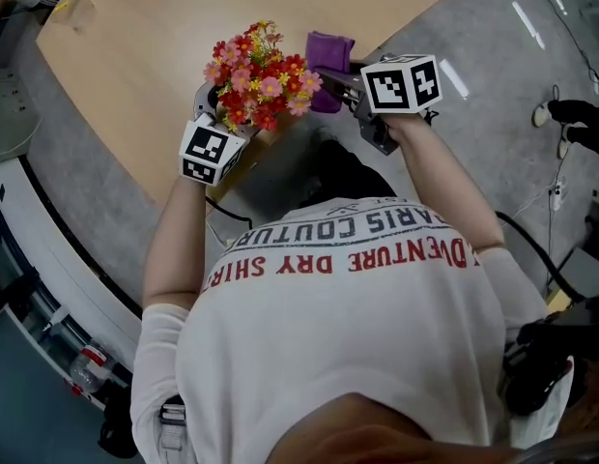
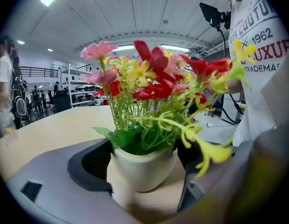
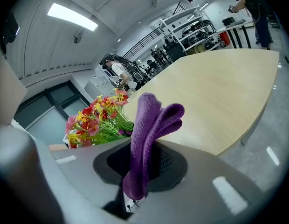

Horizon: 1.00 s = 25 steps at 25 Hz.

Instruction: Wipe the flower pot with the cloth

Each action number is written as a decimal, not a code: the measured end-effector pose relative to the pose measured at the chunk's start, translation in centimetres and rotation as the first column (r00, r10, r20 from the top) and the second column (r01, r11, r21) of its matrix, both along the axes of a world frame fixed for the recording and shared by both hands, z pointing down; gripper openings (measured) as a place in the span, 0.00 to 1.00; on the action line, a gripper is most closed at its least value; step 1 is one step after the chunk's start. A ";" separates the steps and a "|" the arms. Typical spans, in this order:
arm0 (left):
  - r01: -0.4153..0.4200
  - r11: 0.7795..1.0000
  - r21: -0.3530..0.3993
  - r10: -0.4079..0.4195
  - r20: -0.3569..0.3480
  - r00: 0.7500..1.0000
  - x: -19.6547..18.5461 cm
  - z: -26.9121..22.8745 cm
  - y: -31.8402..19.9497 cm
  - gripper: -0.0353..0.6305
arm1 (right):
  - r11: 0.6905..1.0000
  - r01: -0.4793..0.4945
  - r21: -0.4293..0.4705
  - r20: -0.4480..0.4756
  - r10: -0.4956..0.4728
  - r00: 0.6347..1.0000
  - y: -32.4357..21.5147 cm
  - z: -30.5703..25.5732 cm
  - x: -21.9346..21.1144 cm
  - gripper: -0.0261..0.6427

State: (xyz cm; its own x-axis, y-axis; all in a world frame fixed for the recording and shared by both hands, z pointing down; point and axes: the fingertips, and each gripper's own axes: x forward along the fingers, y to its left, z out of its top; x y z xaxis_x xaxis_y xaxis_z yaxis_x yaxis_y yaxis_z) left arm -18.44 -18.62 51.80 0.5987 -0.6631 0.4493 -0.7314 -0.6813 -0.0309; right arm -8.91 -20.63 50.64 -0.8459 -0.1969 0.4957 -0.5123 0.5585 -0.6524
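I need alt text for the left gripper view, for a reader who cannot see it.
A white pot of red, pink and yellow flowers is held between the jaws of the left hand-held gripper, over a pale wooden table. A person in a white printed shirt stands at the right.

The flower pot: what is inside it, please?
Green leaves rise from the flower pot, with red, pink and yellow flowers above them. The leaves cover its mouth, so its filling cannot be seen.
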 end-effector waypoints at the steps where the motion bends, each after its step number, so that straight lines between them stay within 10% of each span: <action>1: 0.003 1.000 0.005 -0.003 -0.001 1.000 0.1 -0.3 0.0 0.72 | 1.000 0.011 0.002 -0.003 -0.011 1.000 -0.1 -0.1 -0.5 0.12; 25: -0.057 0.998 0.022 0.057 0.004 0.998 0.0 -0.7 0.1 0.72 | 0.996 0.068 -0.061 -0.197 -0.079 0.977 -1.6 5.0 -2.4 0.12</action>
